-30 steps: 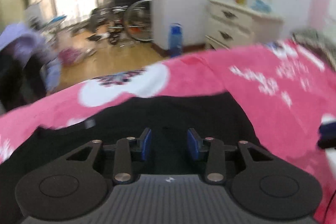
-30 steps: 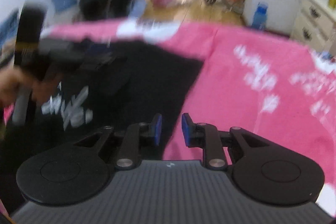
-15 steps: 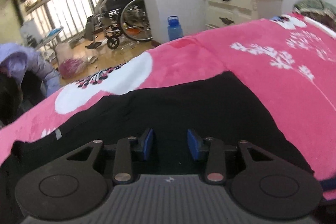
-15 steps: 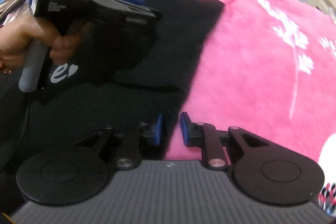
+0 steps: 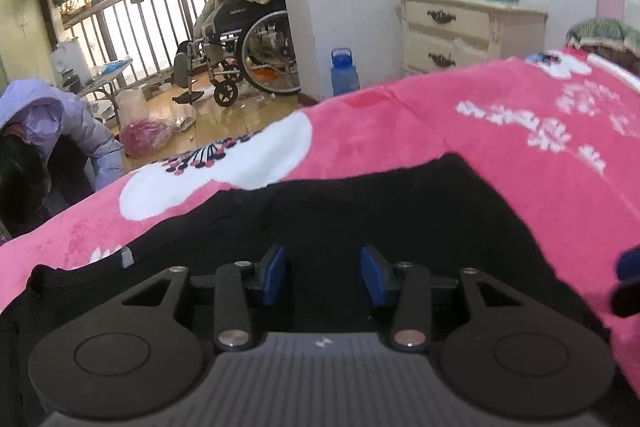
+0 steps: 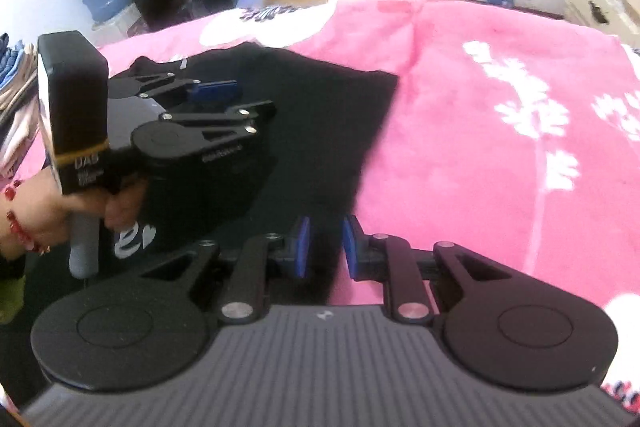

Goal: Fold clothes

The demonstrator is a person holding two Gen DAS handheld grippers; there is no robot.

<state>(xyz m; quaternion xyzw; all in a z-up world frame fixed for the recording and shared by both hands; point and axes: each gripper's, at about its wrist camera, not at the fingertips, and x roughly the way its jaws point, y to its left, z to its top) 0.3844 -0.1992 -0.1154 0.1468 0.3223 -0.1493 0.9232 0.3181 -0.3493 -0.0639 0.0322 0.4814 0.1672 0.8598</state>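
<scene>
A black garment (image 6: 320, 115) with white lettering near its lower left lies spread flat on the pink floral blanket (image 6: 500, 131), its right edge running straight and its far right corner square, a small grey tag at its far left edge. The left gripper (image 5: 324, 275) hangs over the garment's middle with its blue pads spread apart and nothing between them, while the right gripper (image 6: 324, 247) sits at the garment's right edge, jaws slightly parted astride that edge, not pressed together. Right of the garment the blanket lies bare and wide.
</scene>
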